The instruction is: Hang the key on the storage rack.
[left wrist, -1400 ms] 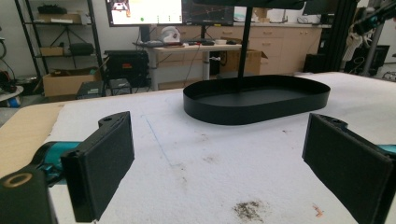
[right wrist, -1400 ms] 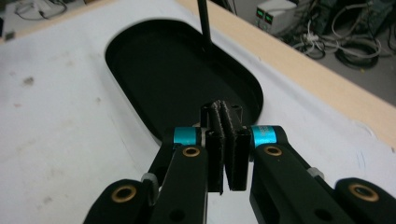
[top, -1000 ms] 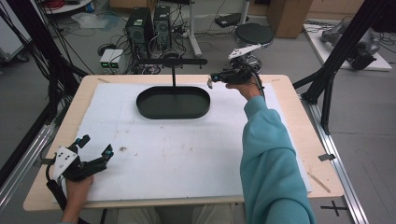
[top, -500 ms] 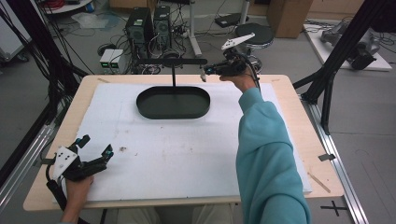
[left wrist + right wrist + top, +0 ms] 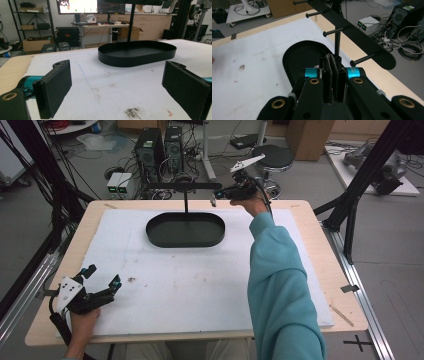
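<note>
Claws first: my right claw (image 5: pixel 216 197) is up at the far edge of the worktop (image 5: pixel 310 227), its two pads pressed flat together with nothing between them, as the right gripper view shows (image 5: pixel 334 65). It hangs in the air above the far right end of the black oval tray (image 5: pixel 185 229), just beside the right tip of the crossbar (image 5: pixel 183 185), and I cannot tell whether it touches the bar. My left claw (image 5: pixel 102 279) sits low at the near left corner over the white foam mat (image 5: pixel 200 285), jaws spread wide and empty; in the left gripper view the pads (image 5: pixel 53 91) stand far apart with bare mat (image 5: pixel 120 92) between them.

That tray rests on the mat toward the far side, long axis running left to right across the worktop. An upright post (image 5: pixel 186 202) rises from it and carries the flat crossbar, which runs parallel to the tray's length. From the right gripper view, thin pegs (image 5: pixel 333 31) stick out sideways from the bar (image 5: pixel 359 37). Some dark specks (image 5: pixel 132 280) mark the mat near my left claw.
</note>
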Motion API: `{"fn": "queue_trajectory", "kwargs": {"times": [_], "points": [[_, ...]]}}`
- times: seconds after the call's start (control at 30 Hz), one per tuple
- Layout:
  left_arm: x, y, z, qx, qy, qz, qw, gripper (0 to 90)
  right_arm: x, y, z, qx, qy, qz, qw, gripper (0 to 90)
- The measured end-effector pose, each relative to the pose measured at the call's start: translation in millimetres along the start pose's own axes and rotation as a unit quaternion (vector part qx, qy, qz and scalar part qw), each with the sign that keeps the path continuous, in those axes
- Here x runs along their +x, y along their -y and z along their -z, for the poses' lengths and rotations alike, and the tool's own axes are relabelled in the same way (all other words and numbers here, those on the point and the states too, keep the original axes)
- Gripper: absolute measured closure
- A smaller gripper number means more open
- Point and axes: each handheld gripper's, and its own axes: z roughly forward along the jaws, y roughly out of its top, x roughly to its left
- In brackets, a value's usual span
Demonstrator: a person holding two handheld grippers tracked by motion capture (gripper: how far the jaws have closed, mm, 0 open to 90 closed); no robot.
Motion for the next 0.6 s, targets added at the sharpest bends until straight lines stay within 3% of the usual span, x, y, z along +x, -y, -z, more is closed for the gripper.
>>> {"fn": "queue_trajectory", "kwargs": {"times": [0.6], "points": [[0.3, -0.1, -0.2, 0.002, 0.0, 0.0, 1.0, 9.4, -8.8, 4.7, -11.1, 0.005, 0.031, -0.018, 0.9993, 88.5]]}}
